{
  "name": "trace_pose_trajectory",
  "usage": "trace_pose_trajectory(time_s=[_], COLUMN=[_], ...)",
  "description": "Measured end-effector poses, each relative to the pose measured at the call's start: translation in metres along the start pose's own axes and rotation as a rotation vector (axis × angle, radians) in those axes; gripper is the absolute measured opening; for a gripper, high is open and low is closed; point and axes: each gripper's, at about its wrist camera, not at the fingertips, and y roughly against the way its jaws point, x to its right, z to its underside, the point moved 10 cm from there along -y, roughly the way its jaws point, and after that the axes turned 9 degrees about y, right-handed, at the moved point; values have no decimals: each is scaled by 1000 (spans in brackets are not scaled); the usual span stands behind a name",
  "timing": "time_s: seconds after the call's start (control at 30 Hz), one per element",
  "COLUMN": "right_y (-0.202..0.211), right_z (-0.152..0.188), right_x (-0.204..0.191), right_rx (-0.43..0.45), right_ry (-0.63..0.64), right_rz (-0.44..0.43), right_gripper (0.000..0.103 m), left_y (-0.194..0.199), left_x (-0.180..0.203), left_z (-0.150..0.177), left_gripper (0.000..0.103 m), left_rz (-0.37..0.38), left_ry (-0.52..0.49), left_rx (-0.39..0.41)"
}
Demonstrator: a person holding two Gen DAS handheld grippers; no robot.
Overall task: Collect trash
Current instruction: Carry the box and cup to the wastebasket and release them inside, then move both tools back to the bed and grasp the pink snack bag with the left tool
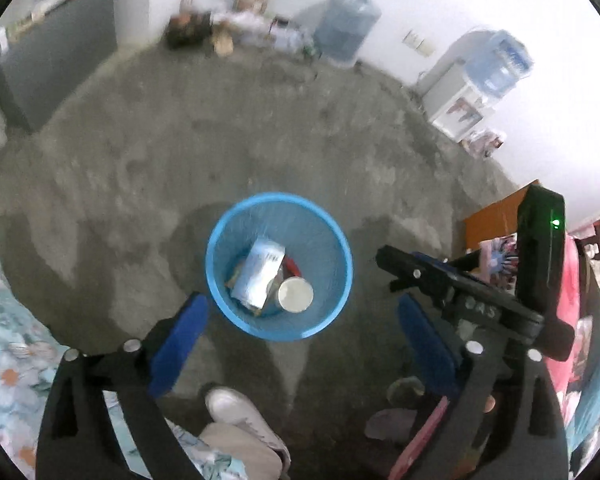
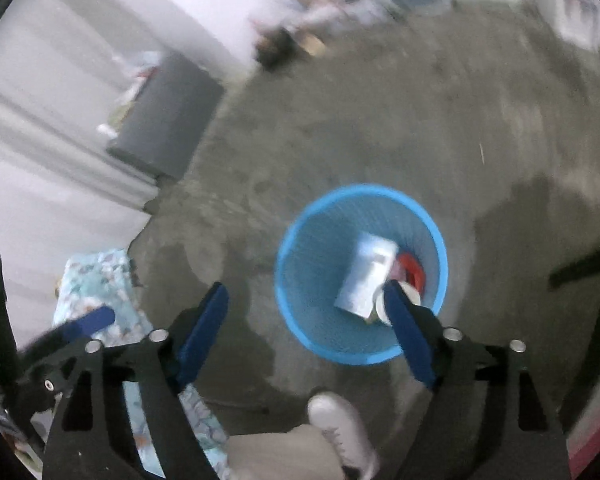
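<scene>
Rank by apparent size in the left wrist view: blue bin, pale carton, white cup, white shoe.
1. blue bin
2. pale carton
3. white shoe, though it is nearer the camera and partly hidden, so its rank against the carton is unsure
4. white cup

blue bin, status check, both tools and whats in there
Left tool open, empty. Right tool open, empty. Blue mesh bin holds pale carton, white cup, red scrap. Nothing blocking.

A blue mesh bin (image 1: 220,280) stands upright on the floor, holding a pale carton (image 1: 258,276), a white-lidded can (image 1: 295,295) and something red (image 2: 413,270).
</scene>
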Motion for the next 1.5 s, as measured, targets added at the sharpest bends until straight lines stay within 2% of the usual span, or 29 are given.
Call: trace_pose_trajectory(time_s=[0.17,0.23,0.37,0.43,0.57,0.63,0.7,0.87,0.97,1.1,1.2,1.27,1.33,1.5], right_y=[54,78,114,127,137,144,148,136,122,100,79,59,45,4], right_z=[-5,-4,-5,-2,4,10,18,38,52,78,97,110,121,144], right_x=[-46,-67,-113,-131,-172,-196,-220,-274,-310,-355,-382,-398,-412,-445], right_rx=[115,172,297,341,396,419,422,349,268,135,22,-72,-132,-287], right_ry=[166,244,400,471,603,643,667,684,679,660,638,603,574,483], right_rz=[45,67,139,173,131,88,8,-161,-271,-400,-468,-513,-547,-590], right_gripper=[87,94,95,95,95,95,95,95,95,95,95,95,94,89], left_y=[62,92,146,176,226,257,287,356,393,425,434,438,436,412], left_x=[9,9,-4,-22,-69,-101,-130,-201,-245,-301,-335,-356,-370,-396], left_z=[11,19,39,54,82,103,127,195,249,313,353,372,385,389], left_gripper=[95,96,97,97,97,97,97,97,97,97,97,97,97,97], left_rz=[40,58,71,78,67,43,13,-81,-163,-266,-284,-259,-182,72], left_ry=[-23,-29,-13,30,141,199,249,377,483,622,739,821,899,1049], left_rx=[92,145,250,305,410,487,559,719,808,881,901,906,922,899])
